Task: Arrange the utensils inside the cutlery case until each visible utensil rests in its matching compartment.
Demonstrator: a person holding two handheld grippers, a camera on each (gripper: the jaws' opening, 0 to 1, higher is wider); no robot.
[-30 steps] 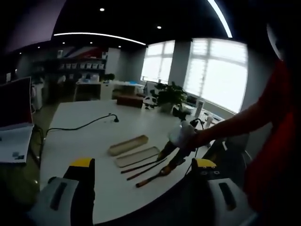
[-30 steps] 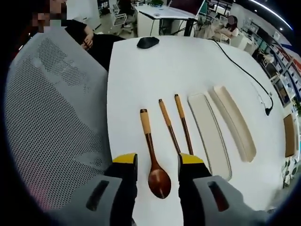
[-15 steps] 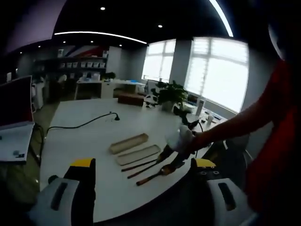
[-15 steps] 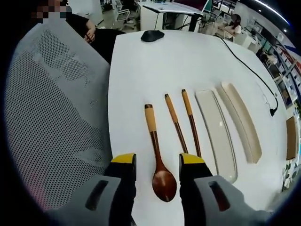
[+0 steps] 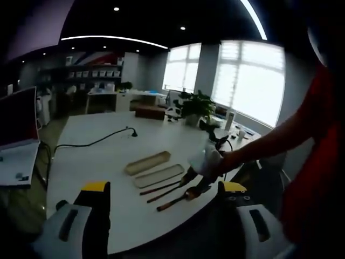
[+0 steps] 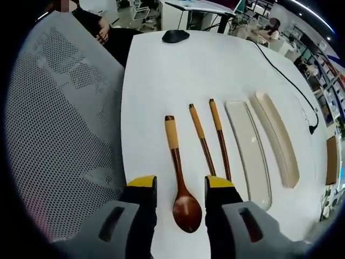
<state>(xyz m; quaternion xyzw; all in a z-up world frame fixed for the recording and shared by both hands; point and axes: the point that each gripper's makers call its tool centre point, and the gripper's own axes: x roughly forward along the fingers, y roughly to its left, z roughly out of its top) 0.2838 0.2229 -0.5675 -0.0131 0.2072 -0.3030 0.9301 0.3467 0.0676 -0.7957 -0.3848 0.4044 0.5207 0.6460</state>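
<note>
- The white surface (image 6: 161,81) is seen to carry everything: the cutlery case lies opened in two long halves, the deeper case tray (image 6: 278,139) at the outside and the flat case lid (image 6: 247,151) just beside it, both with nothing in them.
- Next to the lid, the two chopsticks (image 6: 207,140) are laid side by side, and the wooden spoon (image 6: 179,175) lies beside them, nearest the mesh chair back (image 6: 59,118). No utensil has yet been placed in a compartment, so the task is judged to be at its first pick.
- The right tongs (image 6: 181,186) are held wide, the jaws straddling the spoon's bowl without gripping it. The next move is judged to call for a lowering and closing on the spoon, then a carry across the chopsticks to the tray.
- The left tongs (image 5: 164,190) are also held wide and nothing is held; they hang well apart from the utensils, above the near edge of the surface.
- Against the earlier frames, the spoon's bowl is now seen lower between the right jaws, which is taken as an advance of that camera; the utensils themselves are judged not to have been moved.
</note>
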